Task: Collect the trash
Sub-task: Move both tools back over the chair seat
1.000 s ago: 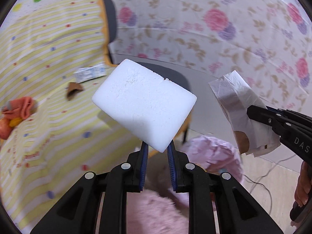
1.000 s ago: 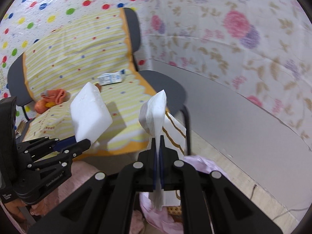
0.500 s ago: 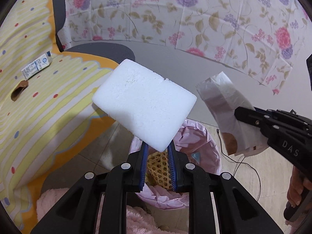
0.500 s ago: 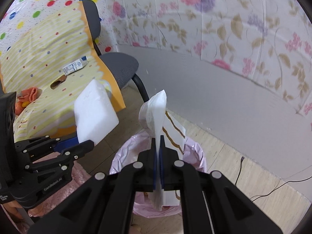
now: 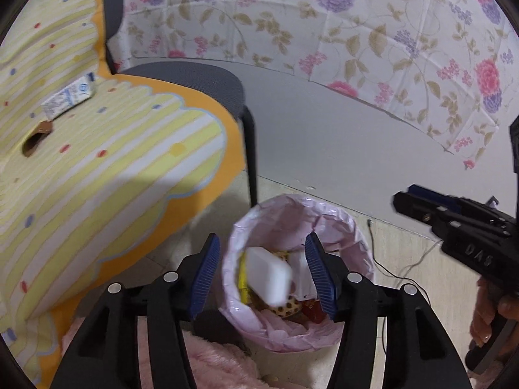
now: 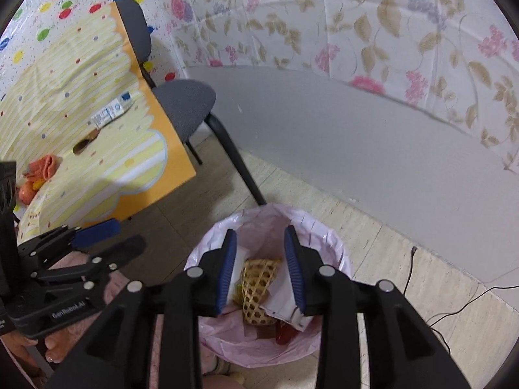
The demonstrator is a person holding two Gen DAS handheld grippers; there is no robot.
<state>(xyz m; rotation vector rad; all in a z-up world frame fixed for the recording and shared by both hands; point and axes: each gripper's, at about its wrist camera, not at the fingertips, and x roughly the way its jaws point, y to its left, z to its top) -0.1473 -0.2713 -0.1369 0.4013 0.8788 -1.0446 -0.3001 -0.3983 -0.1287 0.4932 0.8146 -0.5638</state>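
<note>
White foam block drops into the bin; left gripper and right gripper both gape empty; next, fetch the surface's wrapper.

I see a striped yellow surface carrying a small white carton near its far edge, a brown scrap and orange peels.

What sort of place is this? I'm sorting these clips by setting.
Probably a home dining corner: a table under a striped cloth, a grey chair, and a pink-lined bin on the floor.
</note>
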